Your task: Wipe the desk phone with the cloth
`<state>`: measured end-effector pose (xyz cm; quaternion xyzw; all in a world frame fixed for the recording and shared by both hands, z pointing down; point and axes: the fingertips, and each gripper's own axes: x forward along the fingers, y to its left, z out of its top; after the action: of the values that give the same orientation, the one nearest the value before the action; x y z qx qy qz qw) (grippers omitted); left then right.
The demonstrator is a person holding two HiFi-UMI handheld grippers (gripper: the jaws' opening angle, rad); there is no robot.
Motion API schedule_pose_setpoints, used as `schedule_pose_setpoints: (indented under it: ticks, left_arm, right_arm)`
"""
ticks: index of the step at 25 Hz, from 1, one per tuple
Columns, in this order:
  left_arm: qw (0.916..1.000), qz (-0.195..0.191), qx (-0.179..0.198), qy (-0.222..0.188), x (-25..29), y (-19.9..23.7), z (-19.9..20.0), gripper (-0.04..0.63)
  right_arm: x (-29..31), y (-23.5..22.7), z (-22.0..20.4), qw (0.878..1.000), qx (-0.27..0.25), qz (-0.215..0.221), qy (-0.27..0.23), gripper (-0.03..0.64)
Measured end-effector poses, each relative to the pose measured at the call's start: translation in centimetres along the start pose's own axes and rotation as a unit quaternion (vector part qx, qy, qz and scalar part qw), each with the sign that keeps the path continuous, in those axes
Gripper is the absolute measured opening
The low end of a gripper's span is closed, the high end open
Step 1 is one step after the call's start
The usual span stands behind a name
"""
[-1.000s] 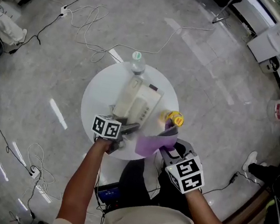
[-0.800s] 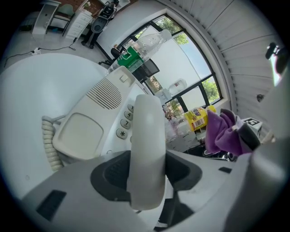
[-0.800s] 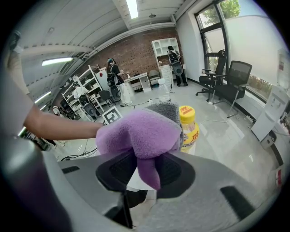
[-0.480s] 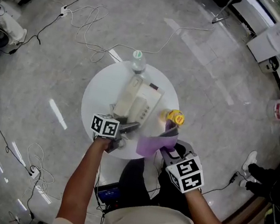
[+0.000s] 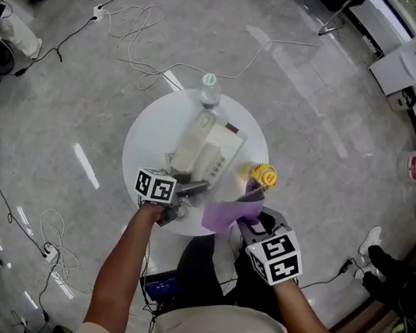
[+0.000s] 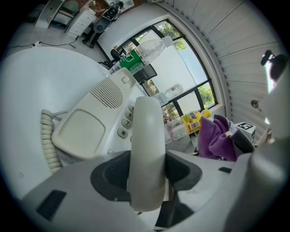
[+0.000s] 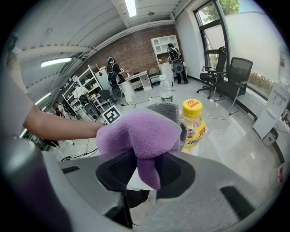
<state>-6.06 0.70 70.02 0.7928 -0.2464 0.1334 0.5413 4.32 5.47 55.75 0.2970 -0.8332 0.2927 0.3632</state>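
Note:
The cream desk phone (image 5: 209,151) lies on the round white table (image 5: 148,144). My left gripper (image 5: 186,191) is shut on its handset (image 5: 195,189), lifted off the base at the table's near edge. In the left gripper view the handset (image 6: 147,145) stands upright between the jaws of the left gripper (image 6: 147,171), with the phone base (image 6: 90,122) and its coiled cord (image 6: 47,141) behind it. My right gripper (image 5: 252,211) is shut on a purple cloth (image 5: 224,214) just right of the handset. In the right gripper view the cloth (image 7: 140,132) bulges over the jaws of the right gripper (image 7: 146,168).
A clear water bottle (image 5: 209,91) stands at the table's far edge, behind the phone. A yellow bottle (image 5: 262,175) stands at the right edge, close to the cloth. Cables (image 5: 137,23) trail over the floor around the table. Office chairs (image 7: 231,72) stand further off.

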Motion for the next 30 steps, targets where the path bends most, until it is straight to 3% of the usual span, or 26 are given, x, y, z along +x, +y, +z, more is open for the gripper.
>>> schedule_pose_setpoints:
  ticks: [7,22,30]
  left_arm:
    - [0.9999,-0.011,-0.004,-0.011,-0.1,0.2,-0.1,0.212]
    - [0.9992,-0.028,-0.013,-0.027,-0.2,0.1,-0.1,0.212]
    - [0.9996,-0.01,-0.008,-0.027,-0.3,-0.1,-0.1,0.212]
  right_arm:
    - [0.8,0.1,-0.8,1.0,-0.006,-0.001,0.005,0.115]
    - [3.7,1.6,-6.5,0.998,0.0,0.007,0.068,0.115]
    - [4.2,2.6,-6.4,0.997,0.0,0.01,0.071,0.115]
